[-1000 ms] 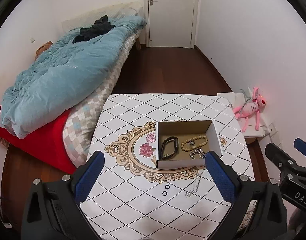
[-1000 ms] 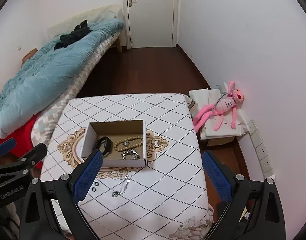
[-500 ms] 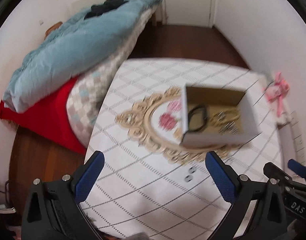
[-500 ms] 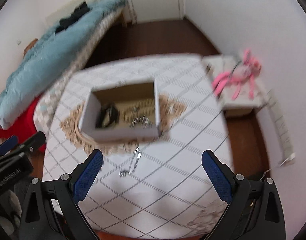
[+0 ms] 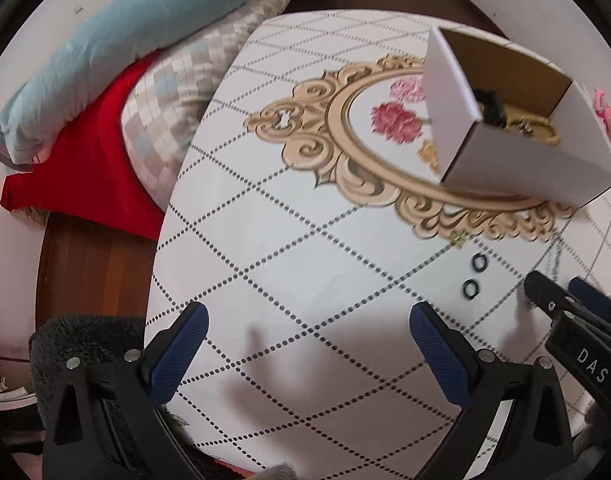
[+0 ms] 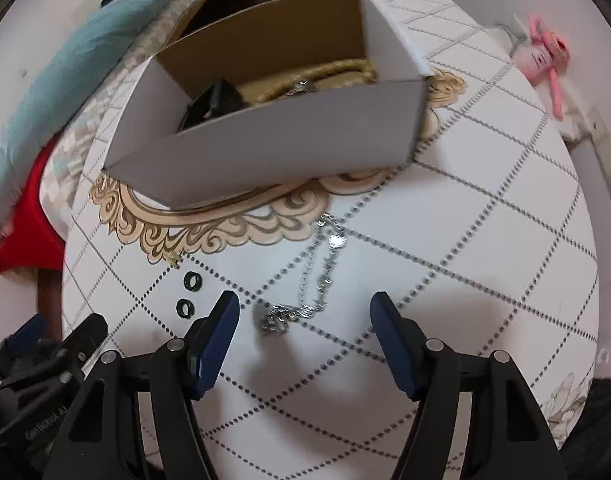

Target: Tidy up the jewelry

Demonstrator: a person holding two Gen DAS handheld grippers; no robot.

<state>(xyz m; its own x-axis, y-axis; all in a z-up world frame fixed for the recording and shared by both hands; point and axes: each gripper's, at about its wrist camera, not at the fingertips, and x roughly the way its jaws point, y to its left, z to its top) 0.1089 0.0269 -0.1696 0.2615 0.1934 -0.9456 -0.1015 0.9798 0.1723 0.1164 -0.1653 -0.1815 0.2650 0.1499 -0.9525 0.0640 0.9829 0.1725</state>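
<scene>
A white cardboard box (image 6: pixel 273 140) stands on the patterned table (image 6: pixel 465 280) and holds a black band (image 6: pixel 213 100), a bead bracelet and a silver piece. A silver chain necklace (image 6: pixel 313 280) lies on the table in front of the box. My right gripper (image 6: pixel 305 316) is open, low over the table, its fingertips on either side of the chain's near end. Two small black rings (image 6: pixel 187 294) lie left of the chain; they also show in the left wrist view (image 5: pixel 475 276). My left gripper (image 5: pixel 305 332) is open and empty over bare table, left of the rings. The box (image 5: pixel 517 160) is at its upper right.
A bed with a teal duvet (image 5: pixel 125 32) and a red sheet (image 5: pixel 77 168) lies along the table's left side. A pink plush toy (image 6: pixel 545 52) lies on the floor at the far right by the wall. A small gold piece (image 6: pixel 173 258) lies by the ornate print.
Both grippers have dropped down and forward toward the table. The right one has come down over the chain's near end. The box and jewelry have not moved.
</scene>
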